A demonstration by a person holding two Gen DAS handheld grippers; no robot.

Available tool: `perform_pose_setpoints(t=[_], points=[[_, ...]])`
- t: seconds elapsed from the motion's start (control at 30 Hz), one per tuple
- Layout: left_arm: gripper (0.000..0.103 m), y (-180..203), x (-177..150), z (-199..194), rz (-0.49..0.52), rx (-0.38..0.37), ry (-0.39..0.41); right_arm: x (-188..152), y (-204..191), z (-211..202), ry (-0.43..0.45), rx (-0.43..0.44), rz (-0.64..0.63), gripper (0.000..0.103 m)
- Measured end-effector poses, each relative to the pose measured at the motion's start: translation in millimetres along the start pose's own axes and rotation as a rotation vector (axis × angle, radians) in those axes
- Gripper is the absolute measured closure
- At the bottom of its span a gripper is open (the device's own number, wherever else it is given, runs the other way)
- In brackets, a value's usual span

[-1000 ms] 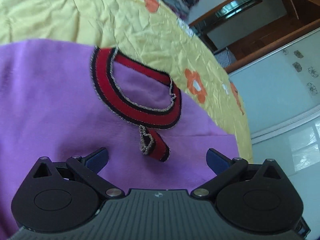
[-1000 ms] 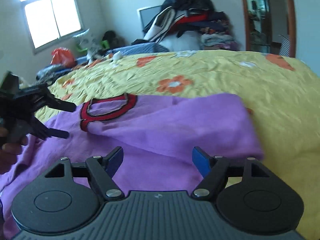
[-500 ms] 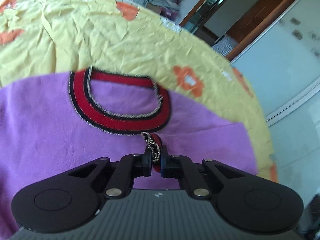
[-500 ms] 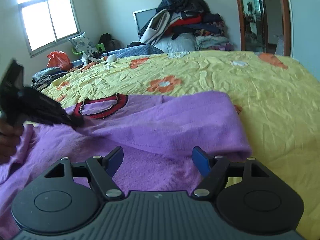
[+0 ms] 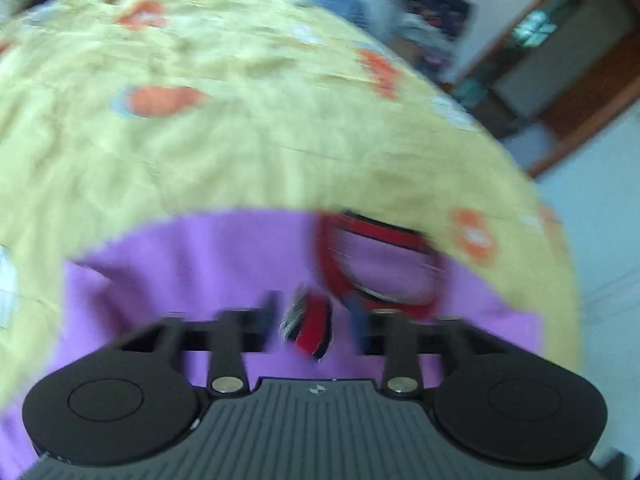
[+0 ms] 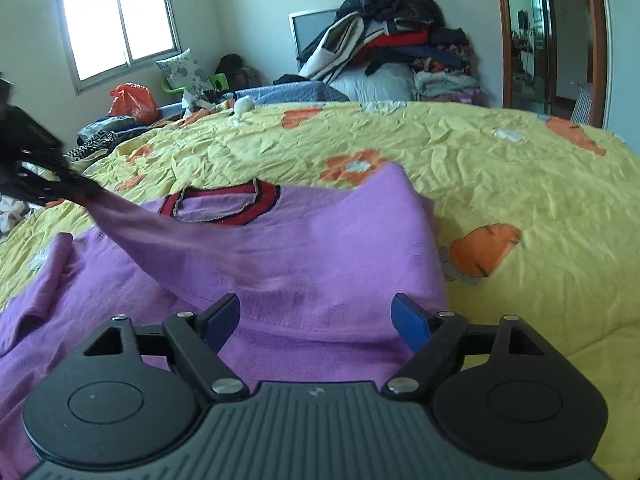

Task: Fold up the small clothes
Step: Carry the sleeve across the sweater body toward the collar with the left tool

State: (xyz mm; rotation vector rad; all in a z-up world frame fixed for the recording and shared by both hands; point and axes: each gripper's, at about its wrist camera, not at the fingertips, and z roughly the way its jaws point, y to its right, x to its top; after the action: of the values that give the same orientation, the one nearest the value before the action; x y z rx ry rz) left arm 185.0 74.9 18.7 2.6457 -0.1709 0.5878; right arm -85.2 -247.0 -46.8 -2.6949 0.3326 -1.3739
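Observation:
A small purple top [image 6: 328, 248] with a red and black collar [image 6: 224, 204] lies on the yellow bed. In the blurred left wrist view my left gripper [image 5: 312, 320] has its jaws a little apart around a red and black cuff [image 5: 314, 326]. In the right wrist view the left gripper [image 6: 36, 176] is at the far left, pulling a stretched strip of the purple cloth [image 6: 152, 228] up and left. My right gripper [image 6: 316, 320] is open and empty, hovering just above the top's near hem.
The yellow flowered bedspread [image 6: 520, 184] stretches right and back. A pile of clothes [image 6: 392, 48] stands at the head of the bed, with a window [image 6: 116, 28] at left and a doorway [image 6: 548, 40] at right.
My left gripper shut on the red and black cuff, then swung left and lifted, dragging the purple cloth with it; its jaws now look slightly apart. The right gripper has hardly moved.

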Motion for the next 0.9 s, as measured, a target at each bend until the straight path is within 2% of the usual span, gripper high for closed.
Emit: perform_pose_setpoints(t=[0.07,0.13,0.3,0.4,0.47,0.5,0.53,0.57,0.73,0.8,0.9], points=[[0.046,-9,-5,2,0.010,-0.037,-0.012,0,-4,-3,0.013,-0.015,-0.021,0.020],[0.031,-17,-16,4,0.028,-0.061,-0.026,-1,-5,-7,0.025,-0.022,-0.035,0.020],[0.029,-36,-43,14,0.023,-0.182,-0.055,-1,-5,-9,0.040,-0.018,-0.063,0.020],[0.029,-37,-53,20,0.076,-0.225,-0.049,1,-11,-12,0.047,0.011,-0.095,0.020],[0.036,-30,-53,25,0.137,-0.204,-0.036,0,-16,-12,0.044,0.017,-0.126,0.020],[0.054,-27,-53,28,0.162,-0.193,-0.029,0,-18,-11,0.041,0.014,-0.140,0.020],[0.084,-24,-53,33,0.186,-0.192,-0.036,-1,-20,-11,0.038,0.013,-0.149,0.020],[0.096,-20,-52,38,0.202,-0.184,-0.052,-1,-21,-11,0.038,0.017,-0.154,0.020],[0.100,2,-55,28,0.336,-0.143,-0.052,-1,-25,-16,0.053,0.004,-0.173,0.020],[0.100,6,-55,7,0.318,-0.145,-0.086,0,-25,-19,0.059,0.001,-0.179,0.020],[0.100,6,-55,-38,0.256,-0.208,-0.144,3,-26,-26,0.076,0.023,-0.183,0.020]])
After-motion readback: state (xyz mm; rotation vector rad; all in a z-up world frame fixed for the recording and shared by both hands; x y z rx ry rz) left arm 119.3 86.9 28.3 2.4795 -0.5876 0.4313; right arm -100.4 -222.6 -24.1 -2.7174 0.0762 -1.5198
